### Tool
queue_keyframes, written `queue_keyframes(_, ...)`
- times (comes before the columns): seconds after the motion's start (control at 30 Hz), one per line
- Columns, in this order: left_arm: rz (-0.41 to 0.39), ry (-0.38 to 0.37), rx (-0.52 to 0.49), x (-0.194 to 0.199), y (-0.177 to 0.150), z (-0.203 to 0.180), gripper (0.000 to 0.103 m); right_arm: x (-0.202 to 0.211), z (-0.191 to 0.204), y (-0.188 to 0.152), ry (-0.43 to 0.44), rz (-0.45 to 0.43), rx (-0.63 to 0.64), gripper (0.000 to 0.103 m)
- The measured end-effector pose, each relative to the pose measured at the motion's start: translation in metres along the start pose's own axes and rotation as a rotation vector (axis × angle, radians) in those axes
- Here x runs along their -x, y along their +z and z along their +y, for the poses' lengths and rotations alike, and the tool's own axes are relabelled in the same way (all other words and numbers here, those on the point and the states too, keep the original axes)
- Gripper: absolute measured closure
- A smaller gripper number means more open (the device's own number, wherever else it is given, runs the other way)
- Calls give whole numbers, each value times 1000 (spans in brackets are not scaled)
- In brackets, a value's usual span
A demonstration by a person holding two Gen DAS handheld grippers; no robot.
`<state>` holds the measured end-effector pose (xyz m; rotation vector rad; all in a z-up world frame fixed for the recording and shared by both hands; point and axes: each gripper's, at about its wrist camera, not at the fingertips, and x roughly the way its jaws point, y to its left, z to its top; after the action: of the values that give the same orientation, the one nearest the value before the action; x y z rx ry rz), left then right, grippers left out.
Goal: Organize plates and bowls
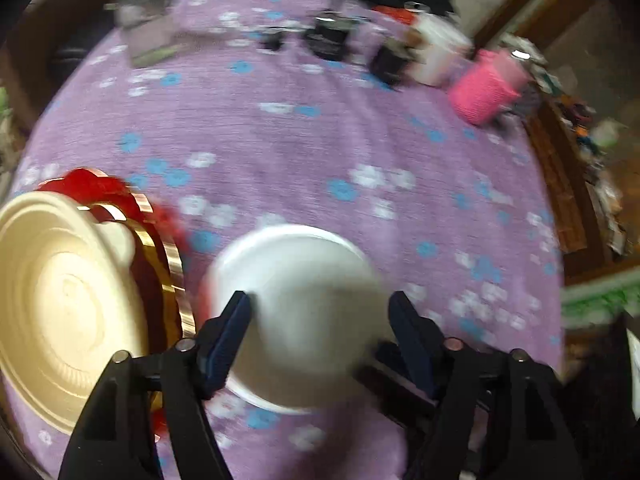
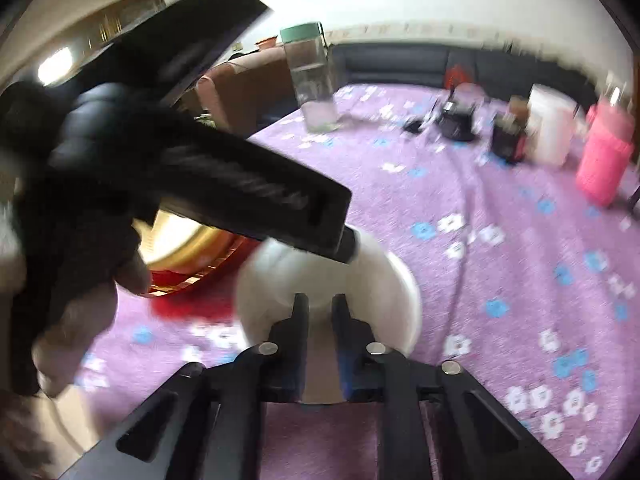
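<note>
A white bowl (image 1: pixel 298 312) sits between the fingers of my left gripper (image 1: pixel 322 320), whose jaws stand wide apart around it; the frame is blurred and I cannot tell if they touch it. My right gripper (image 2: pixel 320 312) is shut on the near rim of the same white bowl (image 2: pixel 384 292). A cream plate (image 1: pixel 60 304) lies on a red and gold plate (image 1: pixel 160 248) at the left. In the right wrist view the gold plate (image 2: pixel 188 248) shows behind the left gripper's body.
A purple flowered cloth (image 1: pixel 320 152) covers the table. At the far side stand a clear jar with a green lid (image 2: pixel 312 80), dark small containers (image 1: pixel 330 38), a white container (image 2: pixel 550 128) and a pink cup (image 2: pixel 604 156). A wooden edge (image 1: pixel 560 184) lies at the right.
</note>
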<state>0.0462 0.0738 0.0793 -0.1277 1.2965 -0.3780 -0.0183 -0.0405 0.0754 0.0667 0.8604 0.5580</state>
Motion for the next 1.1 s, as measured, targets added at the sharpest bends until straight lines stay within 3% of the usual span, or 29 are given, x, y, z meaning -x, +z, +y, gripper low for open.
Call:
queue_keyframes(0.07,-5,-17,-37,7,-5,-13,40,8,-7,1,-13,-23,-24,89)
queue_keyframes(0.13,-48,35,-57,16,-8,-19,40,20,-21,-3,-39,-44,-85,87)
queue_keyframes(0.2,-85,92,-33,16,-5,-13,40,24,-26,-10,-100,-34,-107,76)
queue_keyframes(0.33,-109,169,53,1,9,5,39,19,-31,-26,-119,15,-151,75)
queue_keyframes(0.4,-89,213,71,-12,16,10,39,11,-24,-32,-112,53,-130,70)
queue_keyframes(0.47,-54,198,88,-22,20,11,33,4,-14,-36,-107,79,-94,62)
queue_keyframes(0.5,-22,199,79,-27,22,7,27,0,-9,-38,-113,83,-76,62)
queue_keyframes(0.63,0,228,11,-29,18,-14,20,3,-10,-43,-88,71,-90,62)
queue_keyframes(0.7,6,155,-28,-23,14,-31,20,9,-19,-50,-51,63,-142,62)
queue_keyframes(0.77,93,-28,-58,-27,8,-52,22,17,-25,-57,-24,33,-184,62)
queue_keyframes(0.83,102,-75,-85,-28,3,-76,26,31,-26,-63,19,-43,-207,62)
queue_keyframes(0.87,145,-144,-97,-29,3,-85,40,39,-25,-64,30,-71,-209,62)
queue_keyframes(0.9,161,-213,-102,-26,3,-93,47,48,-24,-65,18,-91,-209,62)
queue_keyframes(0.93,139,-224,-110,-18,4,-97,47,58,-25,-68,-37,-111,-211,62)
queue_keyframes(1.0,11,-132,-139,6,8,-98,37,68,-31,-73,-97,-125,-218,60)
queue_keyframes(1.07,-94,-15,-133,20,14,-88,21,66,-34,-75,-71,-103,-222,51)
queue_keyframes(1.1,-131,54,-100,22,20,-76,20,61,-34,-77,-48,-86,-234,49)
